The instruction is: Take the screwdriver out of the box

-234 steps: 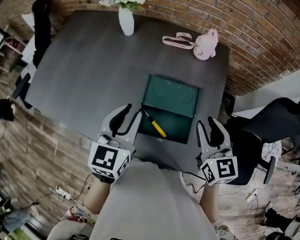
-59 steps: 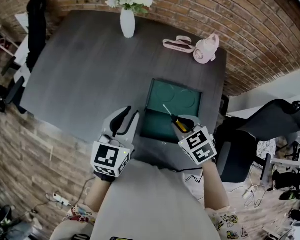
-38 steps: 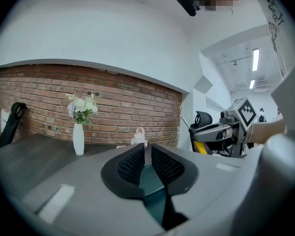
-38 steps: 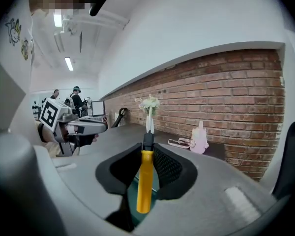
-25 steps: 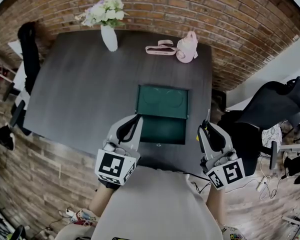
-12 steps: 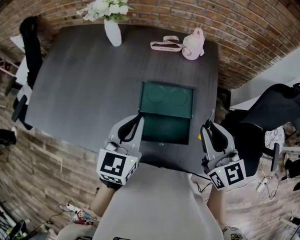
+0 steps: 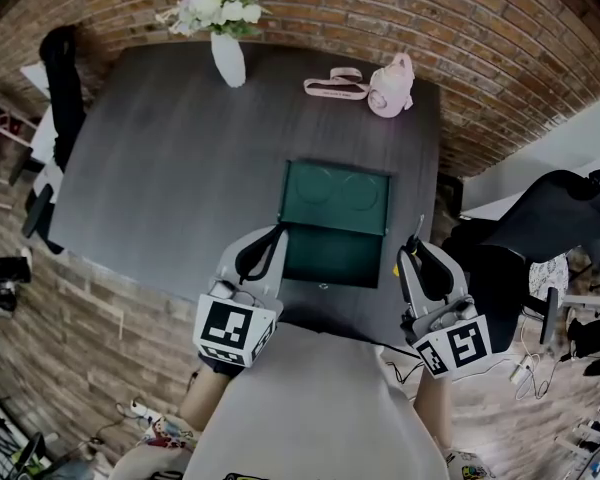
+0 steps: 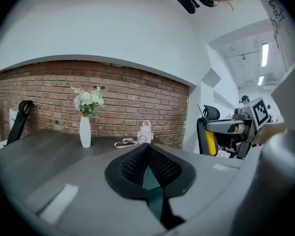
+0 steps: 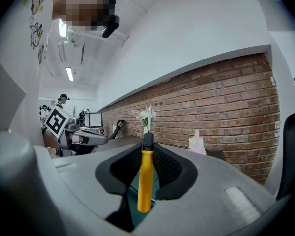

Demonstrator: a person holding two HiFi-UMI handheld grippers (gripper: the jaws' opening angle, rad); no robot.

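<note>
Because the right gripper [image 7: 420, 261] pinched the yellow screwdriver [image 9: 145, 181] with half-closed jaws, up beside the empty green box [image 7: 332, 258], the taking-out looked done. The left gripper [image 8: 147, 152] was closed on nothing. Next, I guessed, the tool needed laying softly on the table [image 7: 180, 148].

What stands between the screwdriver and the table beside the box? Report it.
Nothing visible. The right gripper holds the screwdriver by its yellow handle, outside the open box, off its right side. The table there is bare, and the shut left gripper is at the box's left side.
</note>
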